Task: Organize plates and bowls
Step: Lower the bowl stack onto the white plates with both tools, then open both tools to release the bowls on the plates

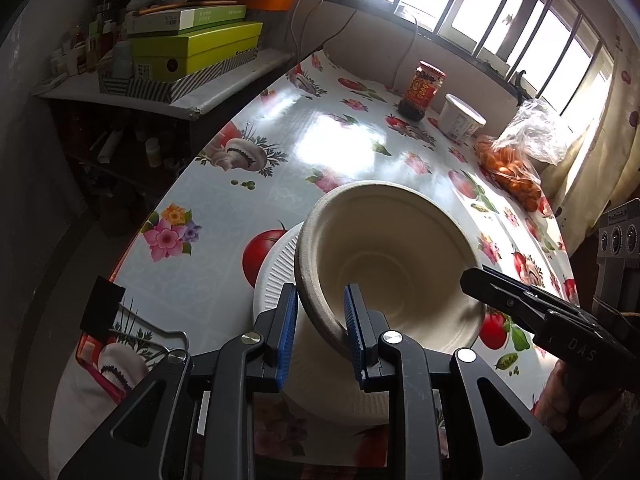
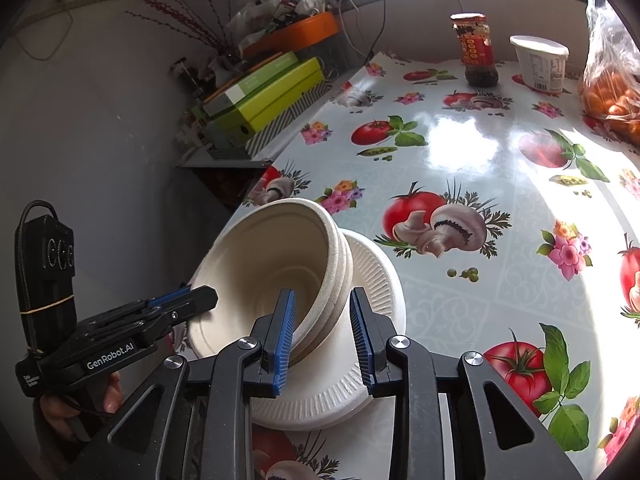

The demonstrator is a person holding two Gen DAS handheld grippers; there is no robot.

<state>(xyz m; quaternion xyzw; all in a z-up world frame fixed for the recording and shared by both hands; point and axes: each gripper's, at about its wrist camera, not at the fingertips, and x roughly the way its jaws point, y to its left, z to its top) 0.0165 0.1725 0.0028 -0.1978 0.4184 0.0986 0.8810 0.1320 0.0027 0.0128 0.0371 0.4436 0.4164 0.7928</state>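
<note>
- The left tongs are gripping the near rim of a stack of beige pulp bowls, one blue pad outside the wall and the other inside it.
- The bowl stack is tilting, its open mouth facing the left tongs, and its lower edge is resting on a white ribbed paper plate just beyond and beneath those tongs.
- In the right wrist view the right tongs are straddling the opposite rim of the same bowl stack; the left-hand pad is lying against the rim while the right-hand pad is standing clear of it, so they are open rather than clamped.
- The paper plate is lying flat on the desk directly under the right tongs, and it may be more than one plate, though the edge is too soft to count.
- The desk is wearing a glossy cloth printed with tomatoes, mushrooms and flowers.
- Far ahead of both tongs, a red-labelled sauce jar and a white tub are standing near each other.
- A clear bag of orange fruit is sitting to the right of the tub.
- Off to the left of the tongs, green boxes are piling up on a side shelf.
</note>
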